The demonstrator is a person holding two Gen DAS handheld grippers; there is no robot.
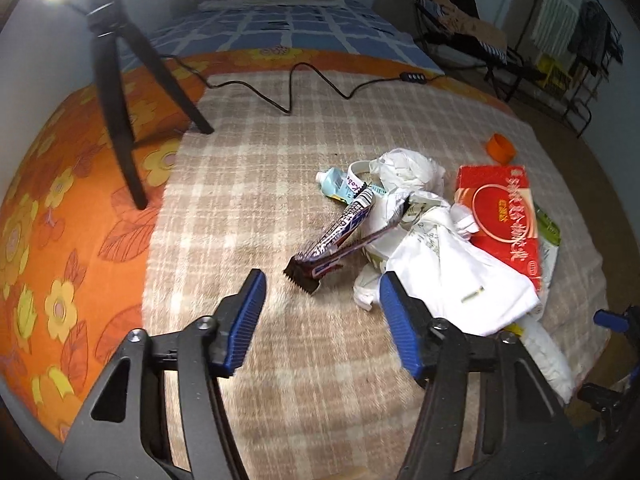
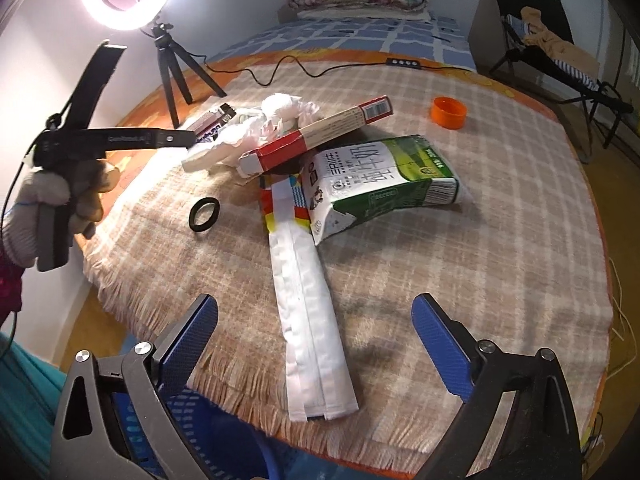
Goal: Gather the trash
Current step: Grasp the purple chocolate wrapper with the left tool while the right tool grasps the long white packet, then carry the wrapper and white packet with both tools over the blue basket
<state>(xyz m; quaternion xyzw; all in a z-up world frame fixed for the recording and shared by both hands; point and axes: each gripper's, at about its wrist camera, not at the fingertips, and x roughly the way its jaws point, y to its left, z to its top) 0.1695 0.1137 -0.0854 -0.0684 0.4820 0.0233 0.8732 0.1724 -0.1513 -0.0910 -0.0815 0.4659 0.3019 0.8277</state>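
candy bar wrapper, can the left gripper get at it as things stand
Probably yes. The left gripper is open, and the candy bar wrapper lies just ahead of its fingertips with its serrated end on bare blanket. Only its far end rests against the crumpled white paper.

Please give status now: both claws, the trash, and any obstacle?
Left claw open, empty. Right claw open, empty. Trash pile uncollected on blanket. Nothing blocking.

My bed carries a checked blanket (image 2: pixel 460 264). On it: a green carton (image 2: pixel 384 184), white packet (image 2: pixel 308 320), black ring (image 2: pixel 204 214), orange cap (image 2: pixel 449 112), tripod (image 1: pixel 120 92) at its far-left corner.
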